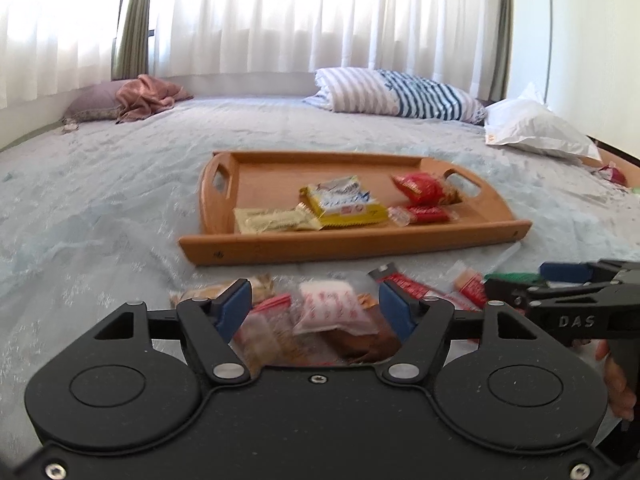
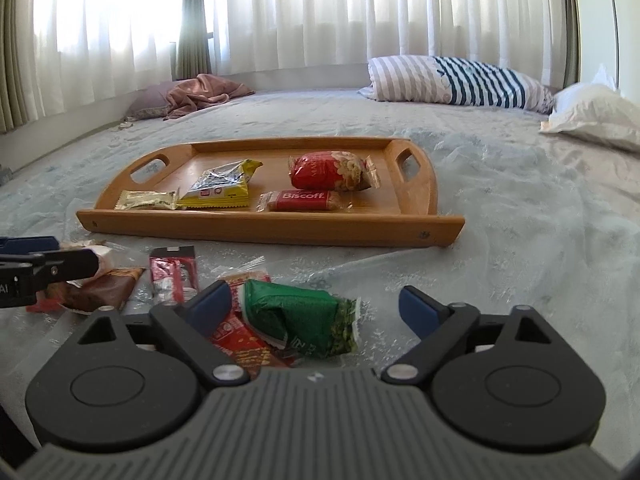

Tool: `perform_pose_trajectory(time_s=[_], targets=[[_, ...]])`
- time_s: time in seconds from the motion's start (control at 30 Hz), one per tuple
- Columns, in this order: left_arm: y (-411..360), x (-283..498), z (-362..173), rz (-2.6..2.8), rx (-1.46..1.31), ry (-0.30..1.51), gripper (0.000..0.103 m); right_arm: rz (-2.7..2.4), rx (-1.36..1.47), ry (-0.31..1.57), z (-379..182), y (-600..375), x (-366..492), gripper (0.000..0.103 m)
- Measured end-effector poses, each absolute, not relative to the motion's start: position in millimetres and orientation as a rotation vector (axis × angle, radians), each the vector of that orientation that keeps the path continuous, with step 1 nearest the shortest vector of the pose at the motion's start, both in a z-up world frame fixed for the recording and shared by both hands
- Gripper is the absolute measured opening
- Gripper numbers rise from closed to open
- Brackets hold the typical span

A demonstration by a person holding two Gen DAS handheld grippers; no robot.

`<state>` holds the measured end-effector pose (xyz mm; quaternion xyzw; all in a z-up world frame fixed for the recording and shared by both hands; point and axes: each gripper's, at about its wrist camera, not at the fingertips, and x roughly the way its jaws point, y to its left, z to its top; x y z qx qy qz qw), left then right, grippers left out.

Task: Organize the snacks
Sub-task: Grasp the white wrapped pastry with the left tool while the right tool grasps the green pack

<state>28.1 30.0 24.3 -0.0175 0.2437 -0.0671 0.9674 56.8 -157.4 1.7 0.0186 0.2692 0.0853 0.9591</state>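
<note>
- Left wrist view: the wooden tray (image 1: 352, 246) at frame centre holds four snacks; the left gripper (image 1: 314, 310), lower centre, stands half-spread around a clear-wrapped snack (image 1: 332, 312), contact unclear.
- Right wrist view: the right gripper (image 2: 314, 310) gapes wide around one green packet (image 2: 304, 320), pads clear of it.

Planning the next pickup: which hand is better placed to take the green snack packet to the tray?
Right: its tongs already straddle the green snack packet; the left tongs sit over a white packet.
</note>
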Motion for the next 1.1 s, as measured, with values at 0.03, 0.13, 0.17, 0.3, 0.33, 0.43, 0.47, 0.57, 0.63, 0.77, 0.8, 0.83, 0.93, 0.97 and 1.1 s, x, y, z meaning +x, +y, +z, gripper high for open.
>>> perform_pose_trajectory(time_s=[0.03, 0.13, 0.17, 0.3, 0.33, 0.43, 0.47, 0.57, 0.63, 0.77, 0.8, 0.83, 0.93, 0.97, 1.1], targets=[[28.8, 28.1, 25.2, -0.138, -0.035, 0.489, 0.067, 0.178, 0.052, 0.548, 1.6, -157.9, 56.0, 0.088], [25.0, 32.1, 25.3, -0.136, -0.030, 0.492, 0.062, 0.186, 0.077, 0.551, 1.5, -157.6, 53.6, 0.081], [24.2, 33.1, 24.3, -0.132, -0.032, 0.496, 0.061, 0.190, 0.084, 0.551, 1.8, -157.2, 52.8, 0.079], [24.4, 38.3, 19.7, -0.124, -0.064, 0.526, 0.053, 0.196, 0.099, 0.551, 3.8, -155.5, 49.7, 0.066], [24.3, 39.1, 19.1, -0.120, -0.069, 0.528, 0.051, 0.200, 0.103, 0.551, 4.3, -155.5, 49.4, 0.064], [22.5, 41.0, 17.6, -0.119, -0.061, 0.535, 0.040, 0.202, 0.107, 0.549, 5.1, -155.3, 48.2, 0.060], [21.8, 41.1, 16.9, -0.120, -0.058, 0.539, 0.038, 0.202, 0.106, 0.547, 5.3, -155.4, 47.8, 0.060], [18.8, 40.9, 15.8, -0.121, -0.043, 0.539, 0.032, 0.199, 0.111, 0.545, 5.6, -156.7, 47.1, 0.058], [16.2, 40.3, 15.4, -0.113, -0.029, 0.536, 0.030, 0.195, 0.122, 0.544, 5.9, -158.7, 46.8, 0.057], [14.8, 39.8, 18.1, -0.120, -0.024, 0.535, 0.030, 0.180, 0.137, 0.537, 7.9, -161.9, 47.1, 0.056], [14.9, 39.7, 19.2, -0.123, -0.025, 0.535, 0.030, 0.177, 0.141, 0.536, 8.3, -162.9, 47.5, 0.056], [15.0, 39.6, 20.3, -0.124, -0.026, 0.534, 0.030, 0.174, 0.144, 0.536, 8.8, -163.9, 47.9, 0.056], [14.6, 39.2, 23.4, -0.128, -0.026, 0.529, 0.030, 0.168, 0.153, 0.530, 10.7, -166.0, 47.6, 0.056], [14.5, 39.1, 24.3, -0.129, -0.026, 0.528, 0.030, 0.167, 0.152, 0.528, 11.3, -166.5, 47.8, 0.056], [14.7, 39.9, 26.9, -0.129, -0.035, 0.527, 0.030, 0.163, 0.144, 0.517, 14.4, -165.7, 47.6, 0.056]])
